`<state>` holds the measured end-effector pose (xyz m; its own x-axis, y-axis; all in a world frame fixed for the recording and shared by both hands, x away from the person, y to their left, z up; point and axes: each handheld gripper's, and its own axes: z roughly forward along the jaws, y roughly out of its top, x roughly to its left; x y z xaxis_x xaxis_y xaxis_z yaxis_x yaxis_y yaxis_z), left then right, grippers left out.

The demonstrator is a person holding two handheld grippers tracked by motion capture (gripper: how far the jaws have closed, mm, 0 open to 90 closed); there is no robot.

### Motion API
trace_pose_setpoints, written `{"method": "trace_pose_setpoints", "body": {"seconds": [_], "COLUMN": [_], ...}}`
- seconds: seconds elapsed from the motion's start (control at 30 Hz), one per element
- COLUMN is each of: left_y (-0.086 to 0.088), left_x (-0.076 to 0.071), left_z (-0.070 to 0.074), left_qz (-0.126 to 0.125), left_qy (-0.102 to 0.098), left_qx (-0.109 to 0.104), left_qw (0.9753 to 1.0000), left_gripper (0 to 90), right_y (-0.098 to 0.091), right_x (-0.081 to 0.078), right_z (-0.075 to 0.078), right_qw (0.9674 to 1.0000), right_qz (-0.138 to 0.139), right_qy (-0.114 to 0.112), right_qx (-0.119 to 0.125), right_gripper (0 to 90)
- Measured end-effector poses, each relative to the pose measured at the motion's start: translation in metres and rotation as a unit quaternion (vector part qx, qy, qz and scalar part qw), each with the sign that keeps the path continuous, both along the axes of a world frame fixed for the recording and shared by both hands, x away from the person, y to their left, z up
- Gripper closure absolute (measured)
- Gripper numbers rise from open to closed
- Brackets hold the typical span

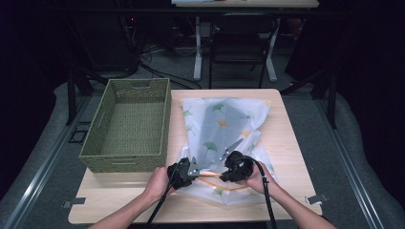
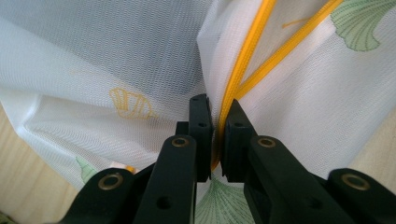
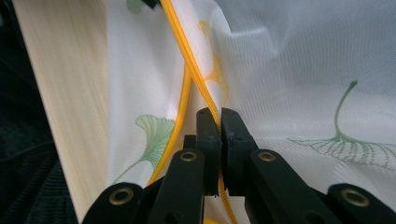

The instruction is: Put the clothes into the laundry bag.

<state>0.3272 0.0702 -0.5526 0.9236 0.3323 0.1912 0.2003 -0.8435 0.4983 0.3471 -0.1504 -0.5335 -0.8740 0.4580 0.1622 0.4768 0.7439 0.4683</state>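
Left claw clamped on yellow zipper of mesh bag. Right claw clamped on same zipper, at 3 o'clock of left. Bag flat on table, centre-right. Green basket at 9 o'clock of bag, just beside.

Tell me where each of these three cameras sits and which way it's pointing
High view: above the person's side, looking forward and down at the table, green basket and mesh bag; both forearms, left gripper and right gripper show.
Left gripper view: rides the left gripper, looking along its black fingers, shut on the bag's yellow zipper.
Right gripper view: rides the right gripper, its fingers clamping that zipper.
Shared: both gripper views show the zipper and ginkgo-leaf mesh.
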Motion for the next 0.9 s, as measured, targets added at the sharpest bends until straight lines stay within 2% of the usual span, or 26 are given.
{"method": "trace_pose_setpoints", "body": {"seconds": [0.3,0.4,0.57,0.63,0.73,0.8,0.9], "left_y": [0.001,0.002,0.006,0.008,0.011,0.012,0.015], "left_x": [-0.002,-0.001,0.002,0.003,0.003,0.002,0.002], "left_z": [-0.006,-0.008,-0.006,-0.004,0.001,0.005,0.013], "left_qz": [-0.013,0.002,-0.001,0.001,0.013,0.019,0.031], "left_qy": [0.010,0.014,0.044,0.054,0.070,0.064,0.069], "left_qx": [0.016,0.001,-0.013,-0.016,-0.029,-0.034,-0.050], "left_qw": [0.9997,0.9999,0.9990,0.9984,0.9971,0.9972,0.9959], "left_gripper": [82.6,80.7,71.5,65.4,52.8,46.4,37.3], "right_y": [0.005,0.005,0.003,0.002,0.000,-0.002,-0.004], "right_x": [0.002,0.002,0.003,0.003,0.003,0.002,0.000], "right_z": [-0.015,-0.016,-0.015,-0.013,-0.006,-0.002,0.010], "right_qw": [0.9994,0.9993,0.9990,0.9988,0.9987,0.9986,0.9991], "right_qz": [0.014,0.020,0.024,0.030,0.037,0.040,0.038], "right_qy": [0.014,0.011,0.025,0.026,0.034,0.035,0.007], "right_qx": [-0.028,-0.030,-0.029,-0.028,-0.012,-0.005,0.018], "right_gripper": [88.2,87.9,82.5,78.9,69.2,61.3,46.7]}}
